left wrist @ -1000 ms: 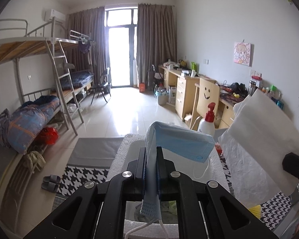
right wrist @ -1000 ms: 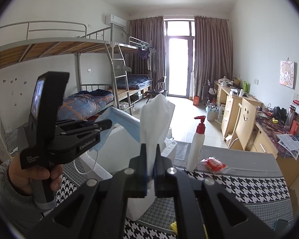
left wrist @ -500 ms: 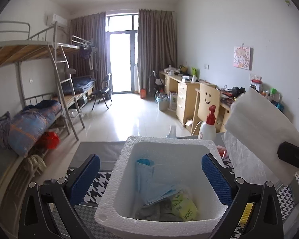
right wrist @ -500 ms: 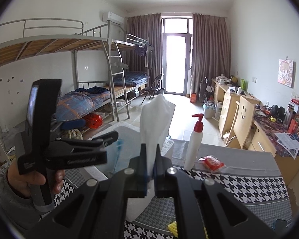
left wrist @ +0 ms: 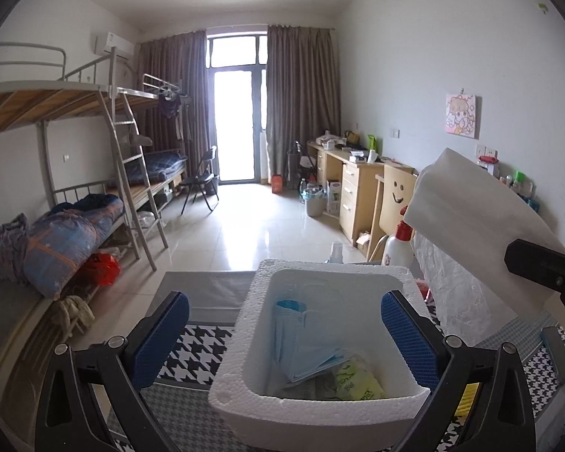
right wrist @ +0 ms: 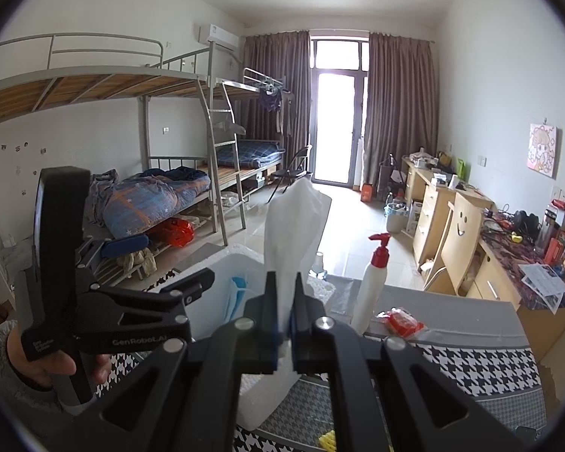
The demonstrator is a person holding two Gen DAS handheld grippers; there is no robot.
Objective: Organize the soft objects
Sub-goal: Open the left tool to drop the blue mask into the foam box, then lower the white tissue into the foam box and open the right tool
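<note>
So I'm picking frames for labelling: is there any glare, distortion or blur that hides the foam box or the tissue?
Left wrist view: the balcony door blows out and glares on the floor, but the foam box and the mask in it are sharp; fisheye bends the edges. Right wrist view: same backlight, and the tissue is clear in the right gripper.

Lower right of the left wrist view: the white sheet (left wrist: pixel 471 233) is cut off behind the right gripper (left wrist: pixel 538 267). Items beneath the blue mask (left wrist: pixel 305 350) in the foam box (left wrist: pixel 245 342) are partly hidden; the green packet's (left wrist: pixel 358 380) print is illegible.
</note>
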